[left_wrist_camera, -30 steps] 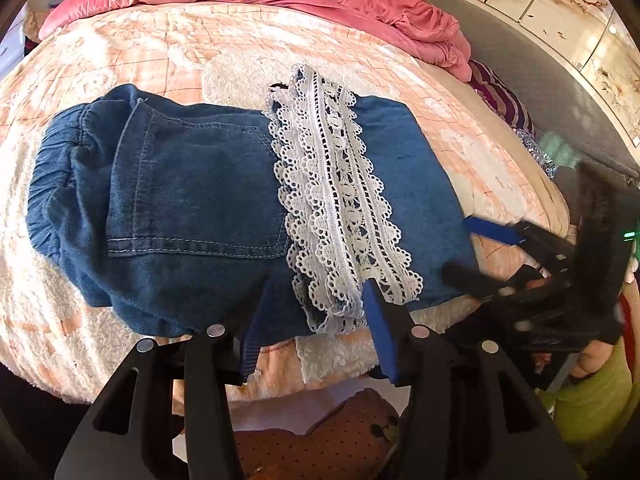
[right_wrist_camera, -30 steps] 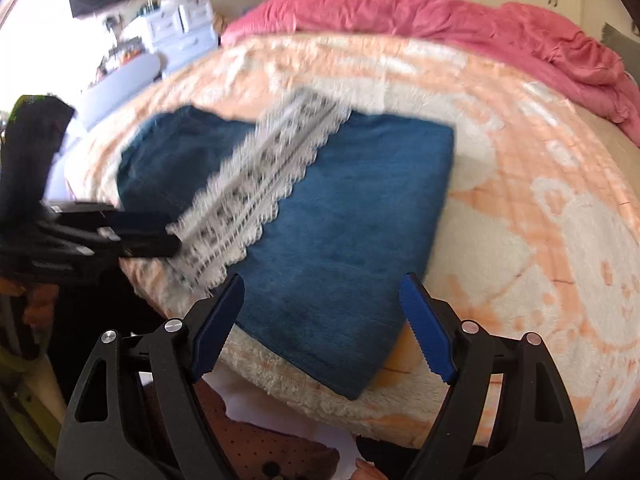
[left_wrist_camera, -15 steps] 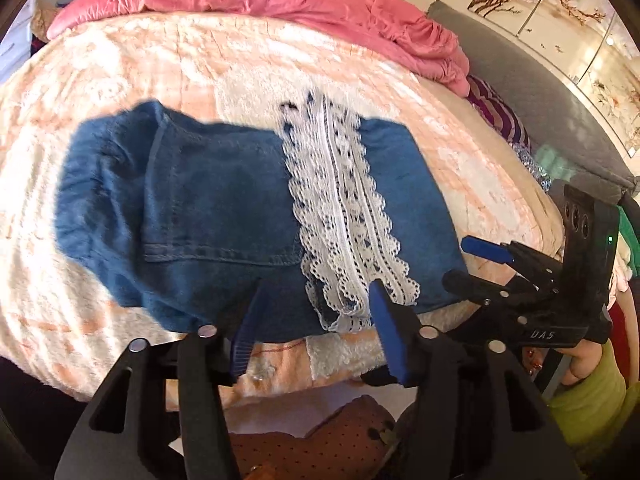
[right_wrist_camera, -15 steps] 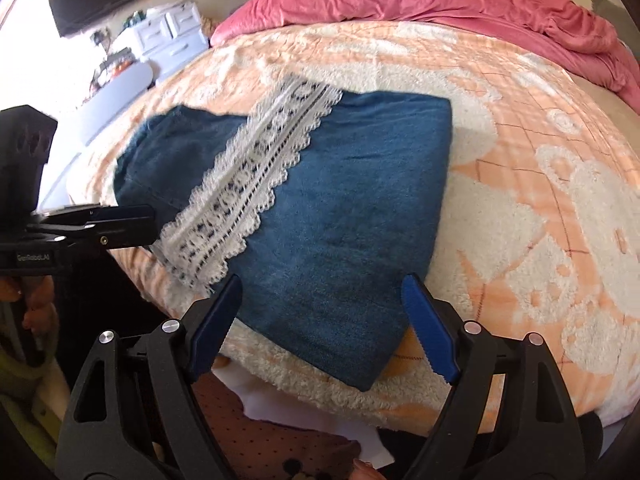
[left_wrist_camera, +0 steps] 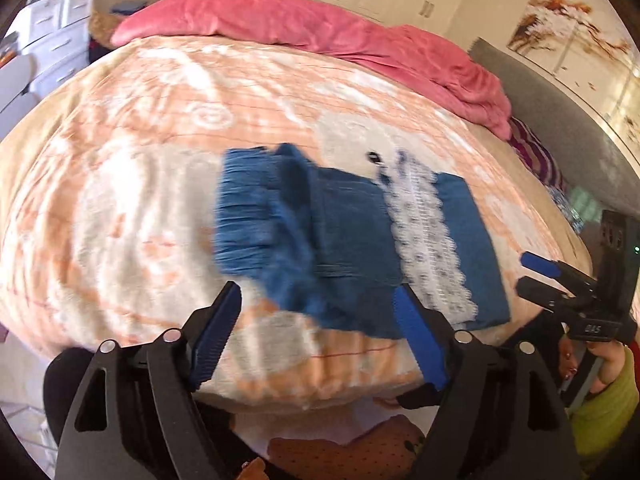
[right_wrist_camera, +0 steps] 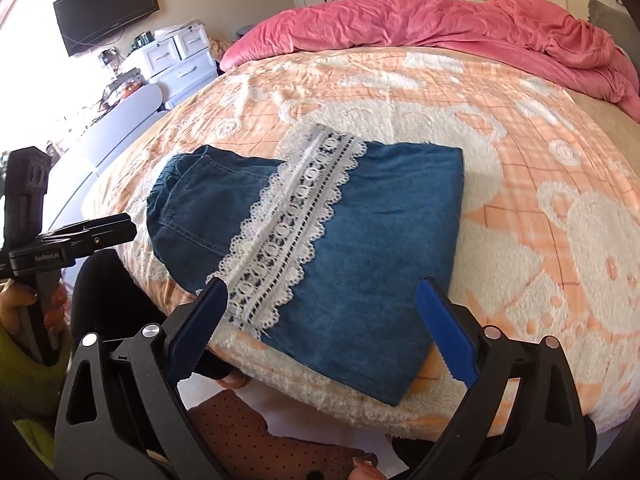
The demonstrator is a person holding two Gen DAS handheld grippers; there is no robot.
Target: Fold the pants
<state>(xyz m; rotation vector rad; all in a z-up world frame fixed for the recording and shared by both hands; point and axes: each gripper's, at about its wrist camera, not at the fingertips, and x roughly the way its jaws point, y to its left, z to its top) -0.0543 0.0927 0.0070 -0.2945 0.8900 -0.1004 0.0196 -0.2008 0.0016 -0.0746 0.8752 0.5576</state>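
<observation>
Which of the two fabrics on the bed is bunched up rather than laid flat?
The pink duvet, heaped in wrinkles along the far edge. The peach blanket lies spread flat under the folded denim pants.

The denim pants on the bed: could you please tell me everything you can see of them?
The denim pants are dark blue, soft-looking, and lie folded flat into a rough rectangle on the peach and white fleece blanket, near its front edge. A band of white lace trim runs across the top layer. At the left end a gathered elastic waistband and a stitched pocket show. Only the blanket touches them; neither gripper does.
</observation>
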